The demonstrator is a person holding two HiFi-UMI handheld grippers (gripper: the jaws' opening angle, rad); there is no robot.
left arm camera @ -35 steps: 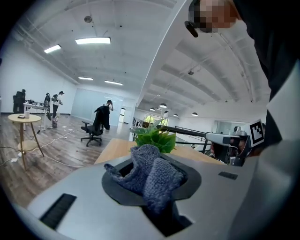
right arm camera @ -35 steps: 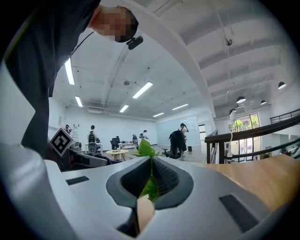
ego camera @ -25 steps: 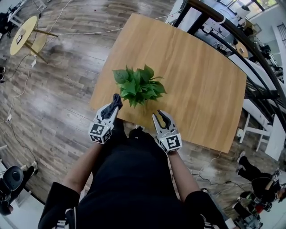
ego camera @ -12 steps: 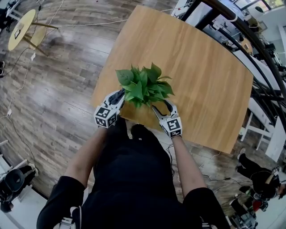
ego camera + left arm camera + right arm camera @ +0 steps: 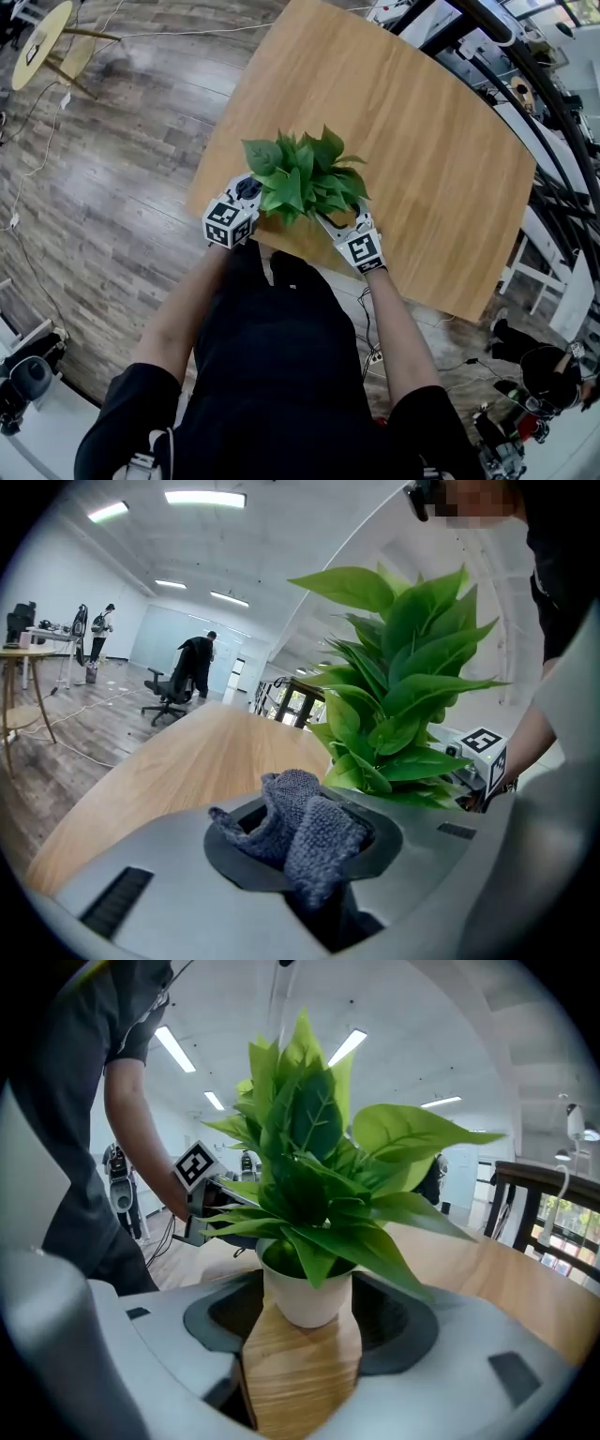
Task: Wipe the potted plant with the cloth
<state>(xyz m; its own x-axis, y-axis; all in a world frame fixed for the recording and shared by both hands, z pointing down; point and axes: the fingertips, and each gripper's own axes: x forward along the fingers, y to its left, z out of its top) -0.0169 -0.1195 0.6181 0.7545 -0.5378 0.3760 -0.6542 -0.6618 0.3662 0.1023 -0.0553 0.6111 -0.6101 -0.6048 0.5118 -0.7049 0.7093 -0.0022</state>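
potted plant (image 5: 309, 1194) stands between the jaws of the right gripper (image 5: 305, 1340) — they have just been opening and are spread wide, one on each side of the white pot (image 5: 307, 1299), with no pad pressing on it. the left gripper (image 5: 302, 855) is pressed together on the cloth (image 5: 298, 822), a dark grey-blue knitted bunch that sticks up out of its jaws, just beside the plant's lower leaves. in the head view the two grippers flank the plant, their marker cubes toward the person. the plant stands upright near the edge of the wooden table (image 5: 422, 131) closest to the person — its leaves are broad and green. around the table lies a grey plank floor (image 5: 103, 197), and a small round yellow table (image 5: 42, 42) stands well apart at the upper left.
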